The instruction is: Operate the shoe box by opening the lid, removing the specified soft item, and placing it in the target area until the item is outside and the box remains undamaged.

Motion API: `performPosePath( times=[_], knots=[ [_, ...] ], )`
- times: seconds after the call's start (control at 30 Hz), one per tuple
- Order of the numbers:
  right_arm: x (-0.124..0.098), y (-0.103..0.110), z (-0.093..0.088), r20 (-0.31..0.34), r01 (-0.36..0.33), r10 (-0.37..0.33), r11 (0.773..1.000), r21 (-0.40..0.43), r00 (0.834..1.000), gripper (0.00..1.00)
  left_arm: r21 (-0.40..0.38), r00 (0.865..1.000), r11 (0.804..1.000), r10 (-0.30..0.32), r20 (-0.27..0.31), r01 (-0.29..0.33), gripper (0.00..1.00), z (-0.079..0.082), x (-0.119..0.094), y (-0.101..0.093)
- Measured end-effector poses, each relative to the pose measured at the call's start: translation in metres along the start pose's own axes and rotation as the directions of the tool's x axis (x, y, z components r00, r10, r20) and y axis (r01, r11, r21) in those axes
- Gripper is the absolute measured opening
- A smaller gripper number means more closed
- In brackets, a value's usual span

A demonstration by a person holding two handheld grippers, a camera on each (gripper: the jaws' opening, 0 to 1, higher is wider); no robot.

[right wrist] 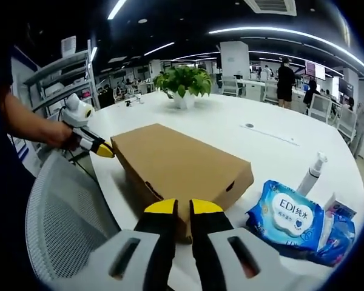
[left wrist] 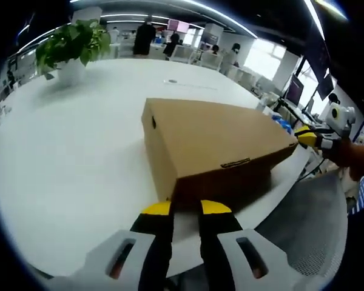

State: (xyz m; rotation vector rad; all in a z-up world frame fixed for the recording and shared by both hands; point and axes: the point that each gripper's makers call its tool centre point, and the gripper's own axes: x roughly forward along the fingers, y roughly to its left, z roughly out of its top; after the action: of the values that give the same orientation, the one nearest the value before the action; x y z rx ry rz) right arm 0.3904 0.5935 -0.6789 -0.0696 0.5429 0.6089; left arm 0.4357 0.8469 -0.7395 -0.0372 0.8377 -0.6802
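Observation:
A brown cardboard shoe box (left wrist: 218, 142) (right wrist: 176, 160) lies on the white table (left wrist: 67, 157) with its lid down. My left gripper (left wrist: 185, 208) sits at the box's near low corner, jaws a narrow gap apart with nothing between them. It also shows at the box's far left corner, as the left gripper (right wrist: 103, 150) held by a hand. My right gripper (right wrist: 183, 207) hovers over the opposite near corner with only a thin slit between its jaws, holding nothing. From the other side, the right gripper (left wrist: 308, 138) almost touches the box's far right corner. The box's contents are hidden.
A potted plant (left wrist: 73, 45) (right wrist: 183, 82) stands far back on the table. A blue wet-wipes packet (right wrist: 288, 215) and a white spray bottle (right wrist: 311, 173) lie right of the box. A grey mesh chair (right wrist: 67, 224) (left wrist: 306, 230) stands at the table edge. People stand far behind.

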Motion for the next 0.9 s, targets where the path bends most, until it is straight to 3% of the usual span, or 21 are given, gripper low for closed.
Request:
performPosePath(
  times=[0.1,0.2,0.33,0.43,0.47,0.6,0.77,0.9],
  knots=[
    [0.002,0.001,-0.004,-0.015,-0.005,0.005,1.0,-0.006,1.0,0.06,-0.002,1.0,1.0,0.003,-0.002,-0.003,0.13,-0.002,0.001,0.002],
    [0.0,-0.002,0.004,0.012,0.008,-0.007,1.0,-0.011,1.0,0.05,-0.012,1.0,1.0,0.003,-0.012,-0.003,0.13,-0.005,0.0,0.004],
    [-0.003,-0.004,0.01,0.032,0.018,-0.018,1.0,-0.01,0.999,0.05,-0.032,1.0,0.999,0.021,-0.016,-0.022,0.15,-0.005,-0.017,0.009],
    [-0.002,-0.006,0.008,0.026,0.022,-0.022,1.0,-0.017,0.999,0.06,-0.04,0.999,0.998,0.048,0.024,-0.047,0.15,0.006,-0.036,0.013],
    [-0.002,-0.007,0.006,0.025,0.024,-0.023,1.0,-0.018,0.999,0.06,-0.039,0.995,0.998,0.059,0.079,-0.056,0.15,0.017,-0.042,0.014],
    [0.002,-0.008,-0.003,0.003,0.021,-0.021,1.0,-0.015,1.0,0.06,-0.006,0.979,0.997,0.073,0.188,-0.073,0.14,0.044,-0.05,0.014],
    [0.004,-0.004,-0.008,-0.01,0.013,-0.013,1.0,-0.019,1.0,0.06,0.046,0.972,0.997,0.046,0.23,-0.058,0.14,0.065,-0.043,0.004],
    [0.005,-0.004,-0.008,-0.011,0.015,-0.015,1.0,-0.015,1.0,0.06,0.111,0.982,0.993,0.027,0.186,-0.048,0.15,0.062,-0.027,0.001]
  ],
)
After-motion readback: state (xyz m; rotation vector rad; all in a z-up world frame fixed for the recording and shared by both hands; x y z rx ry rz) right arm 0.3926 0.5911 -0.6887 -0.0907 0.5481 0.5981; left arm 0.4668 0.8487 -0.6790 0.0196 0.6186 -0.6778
